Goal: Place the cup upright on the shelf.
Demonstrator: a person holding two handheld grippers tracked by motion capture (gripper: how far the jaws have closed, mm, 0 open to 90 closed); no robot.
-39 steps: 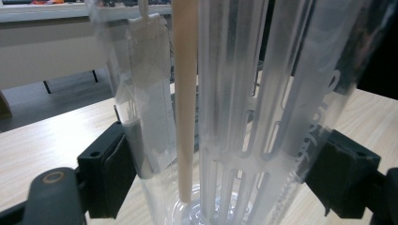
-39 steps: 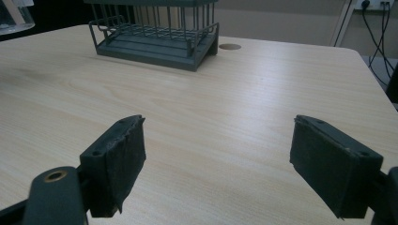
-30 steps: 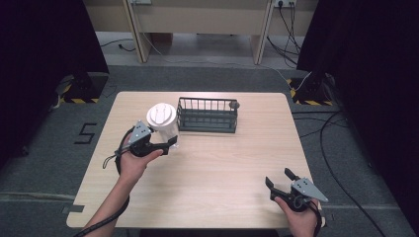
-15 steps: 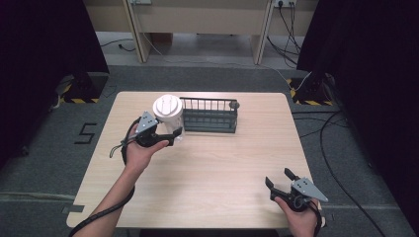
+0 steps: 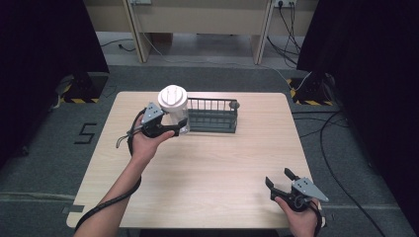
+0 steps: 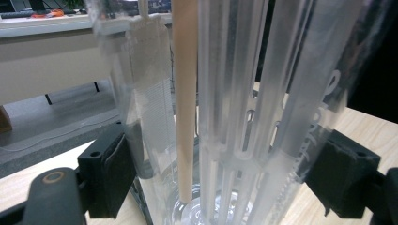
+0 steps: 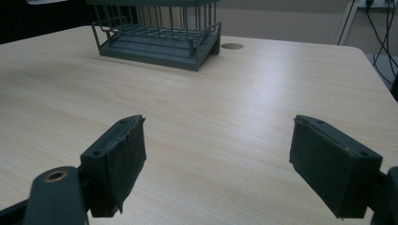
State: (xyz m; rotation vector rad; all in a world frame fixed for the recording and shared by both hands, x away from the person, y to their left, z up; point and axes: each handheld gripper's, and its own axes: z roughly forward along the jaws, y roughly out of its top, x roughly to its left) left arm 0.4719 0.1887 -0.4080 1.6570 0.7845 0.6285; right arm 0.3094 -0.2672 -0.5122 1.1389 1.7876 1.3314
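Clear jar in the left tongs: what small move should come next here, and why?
Probably carry it a little further right and over the wire rack, then lower it in. The left tongs are shut on the clear jar, which is held up beside the rack's left end, and the rack looks empty. The right tongs sit open near the table's front edge.

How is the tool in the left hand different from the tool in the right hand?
The left tool is clamped on a clear plastic jar with a white lid, while the right tool holds nothing. The left tool's jaws press the jar's sides; the right tool's jaws stand wide apart. The left tool sits beside the wire rack, the right one at the table's near edge. Both have black jaws.
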